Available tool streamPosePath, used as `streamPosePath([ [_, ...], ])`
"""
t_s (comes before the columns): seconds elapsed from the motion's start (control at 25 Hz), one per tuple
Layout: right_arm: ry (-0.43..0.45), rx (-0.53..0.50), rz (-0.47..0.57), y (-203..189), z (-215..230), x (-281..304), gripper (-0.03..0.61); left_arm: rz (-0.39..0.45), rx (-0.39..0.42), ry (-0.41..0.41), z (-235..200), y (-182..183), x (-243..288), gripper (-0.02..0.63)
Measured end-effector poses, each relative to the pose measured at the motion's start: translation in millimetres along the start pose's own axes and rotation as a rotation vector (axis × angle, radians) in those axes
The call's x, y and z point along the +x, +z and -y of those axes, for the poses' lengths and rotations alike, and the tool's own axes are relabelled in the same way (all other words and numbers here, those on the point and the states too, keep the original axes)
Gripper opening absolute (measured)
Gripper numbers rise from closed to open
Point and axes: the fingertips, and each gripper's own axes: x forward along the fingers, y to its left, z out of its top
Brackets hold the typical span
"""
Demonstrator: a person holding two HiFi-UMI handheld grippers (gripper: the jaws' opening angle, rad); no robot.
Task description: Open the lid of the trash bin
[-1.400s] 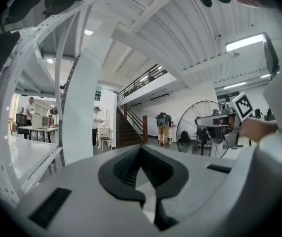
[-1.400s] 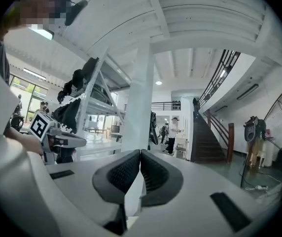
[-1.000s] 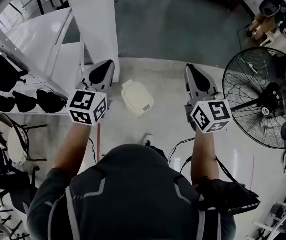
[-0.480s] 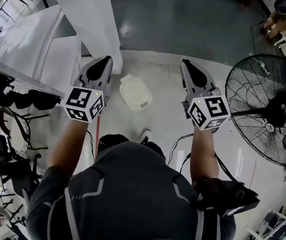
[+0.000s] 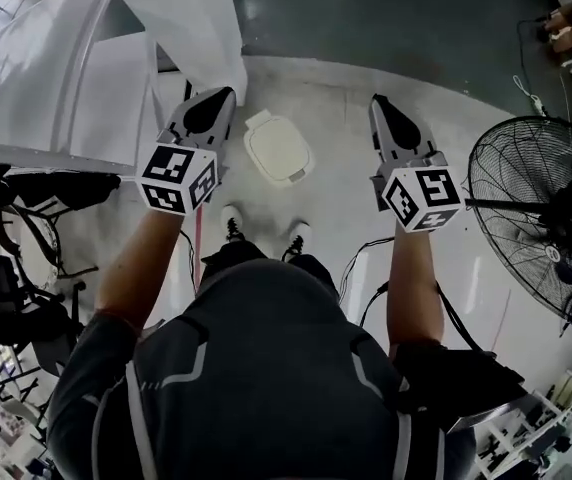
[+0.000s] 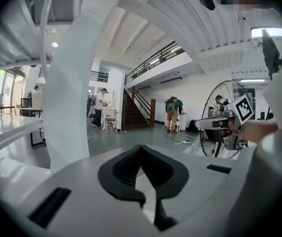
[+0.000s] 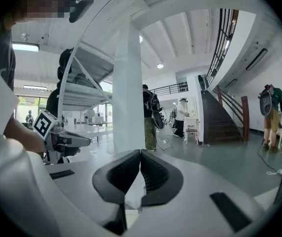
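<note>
A small white trash bin (image 5: 278, 149) stands on the pale floor with its lid down, seen from above in the head view. It lies between my two grippers and far below them. My left gripper (image 5: 218, 98) is held out at the bin's left, jaws shut with their tips meeting and nothing between them. My right gripper (image 5: 380, 106) is held out at the bin's right, also shut and empty. Both gripper views (image 6: 141, 149) (image 7: 140, 154) look level across the hall, and the bin is out of sight in them.
A white pillar (image 5: 191, 28) and white tables (image 5: 46, 78) stand at the left. A large floor fan (image 5: 541, 223) is at the right. The person's shoes (image 5: 231, 223) are just short of the bin. People stand far off by a staircase (image 7: 220, 117).
The head view has shifted forward, so the bin now sits higher in frame and nearer the feet, which have come into view. Both grippers stay shut and level.
</note>
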Motion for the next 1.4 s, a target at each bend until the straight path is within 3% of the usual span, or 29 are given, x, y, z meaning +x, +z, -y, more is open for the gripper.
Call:
streamPosePath([
  [0.4,-0.017,0.038,-0.195,-116,10,61,0.028,-0.195,0.009,-0.038,-28,-100,45,0.008],
  [1.0,0.013,0.123,-0.409,-295,7,90,0.028,-0.372,-0.039,-0.088,-18,-243,86,0.008],
  [1.4,0.045,0.177,-0.552,-428,-12,103,0.028,-0.488,-0.112,-0.065,-18,-345,95,0.008],
])
